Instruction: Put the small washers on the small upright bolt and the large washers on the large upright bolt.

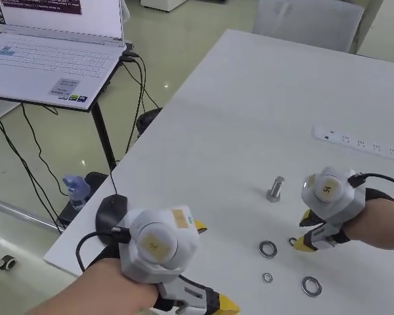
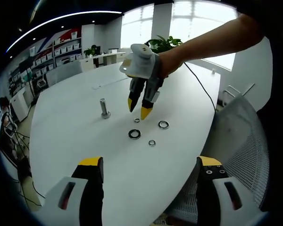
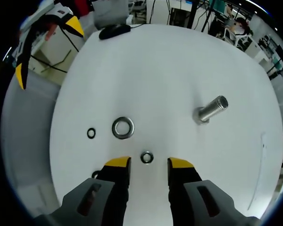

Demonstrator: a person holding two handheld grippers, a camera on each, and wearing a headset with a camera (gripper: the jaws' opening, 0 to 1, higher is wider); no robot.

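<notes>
Right hand-held gripper (image 3: 149, 163) | we see jaws spread, small washer (image 3: 146, 157) between their tips on tabletop (image 3: 179, 61) | left hand-held gripper (image 2: 150, 161) spread, empty

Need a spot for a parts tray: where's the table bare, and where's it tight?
Bare: the wide stretch of table from the bolt out to the far edge, and the band between the bolt and the power strip. Tight: the four washers lying just in front of the bolt, with the right gripper hovering at them.
</notes>
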